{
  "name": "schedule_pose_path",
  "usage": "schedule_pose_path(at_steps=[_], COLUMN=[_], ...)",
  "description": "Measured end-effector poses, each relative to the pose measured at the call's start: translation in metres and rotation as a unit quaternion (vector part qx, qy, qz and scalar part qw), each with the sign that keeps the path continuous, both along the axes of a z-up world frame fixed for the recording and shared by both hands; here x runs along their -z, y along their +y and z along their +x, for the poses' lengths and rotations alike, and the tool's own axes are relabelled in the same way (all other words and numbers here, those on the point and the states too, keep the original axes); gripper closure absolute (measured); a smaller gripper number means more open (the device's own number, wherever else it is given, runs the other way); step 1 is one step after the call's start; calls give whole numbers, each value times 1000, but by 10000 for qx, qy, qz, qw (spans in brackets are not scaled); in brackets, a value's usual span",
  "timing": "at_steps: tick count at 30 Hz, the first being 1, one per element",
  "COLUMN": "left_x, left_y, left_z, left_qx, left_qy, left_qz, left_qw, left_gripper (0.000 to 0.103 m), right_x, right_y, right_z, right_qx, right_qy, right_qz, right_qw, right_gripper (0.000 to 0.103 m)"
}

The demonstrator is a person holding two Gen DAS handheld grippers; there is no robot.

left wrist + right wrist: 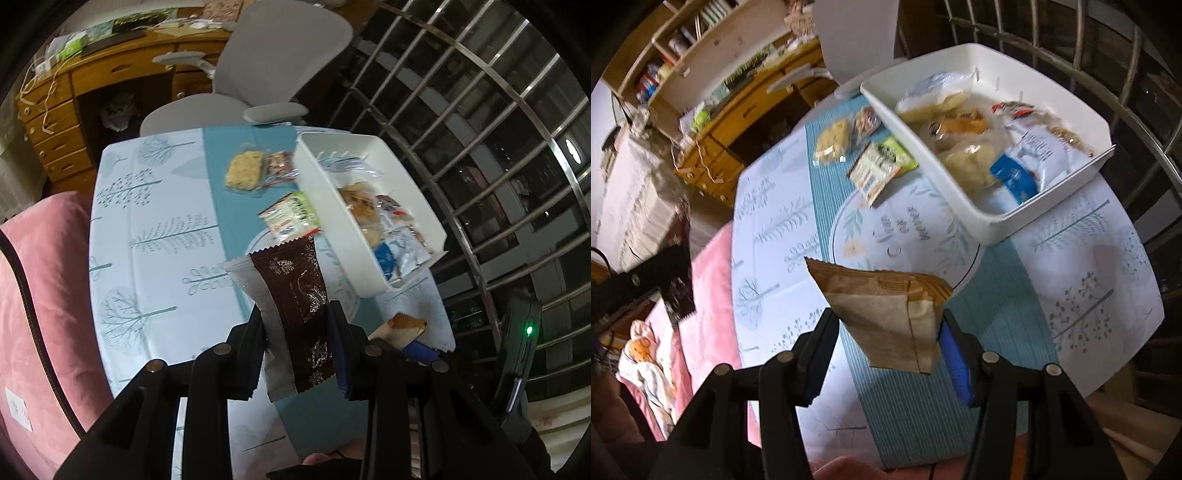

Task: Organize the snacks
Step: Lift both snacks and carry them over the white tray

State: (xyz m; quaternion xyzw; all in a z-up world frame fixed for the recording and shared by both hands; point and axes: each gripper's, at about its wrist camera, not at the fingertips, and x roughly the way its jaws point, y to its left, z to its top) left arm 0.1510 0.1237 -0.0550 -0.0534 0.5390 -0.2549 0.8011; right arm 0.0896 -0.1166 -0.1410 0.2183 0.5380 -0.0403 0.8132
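Here the left gripper (295,332) has its jaws pinching a dark brown snowflake-printed snack wrapper (295,314) above the tree-patterned desk (155,229); the right gripper (890,339) pinches a tan paper snack packet (886,317). Far right, the white plastic bin (979,218) holds wrapped snacks, hard to tell apart. A green-and-white packet (879,166) and a pale rice cake (831,144) lie just left of it.

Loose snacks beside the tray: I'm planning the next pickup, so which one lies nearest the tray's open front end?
The green-and-white packet, lying against the white tray wall. The pale crumbly bar and the reddish clear packet lie farther back, toward the chair.
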Motion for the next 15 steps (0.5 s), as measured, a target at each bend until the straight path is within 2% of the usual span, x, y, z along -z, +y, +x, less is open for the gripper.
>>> schedule_pose_path(at_steps=[4, 8, 15], left_x=[-11, -16, -14], left_y=[-20, -49, -105], left_z=[-9, -13, -11], left_qx=[29, -22, -210], left_qy=[-207, -276, -176], left_qz=[-277, -287, -243], left_qw=[9994, 9992, 9993], left_gripper=[73, 73, 73], right_x=[-12, -15, -22], right_y=[-26, -52, -102], right_z=[-5, -6, 6], right_qx=[89, 60, -327], right_qy=[-226, -346, -441], right_qz=[146, 321, 405], right_qw=[9996, 9989, 9977], right_gripper=[48, 48, 48])
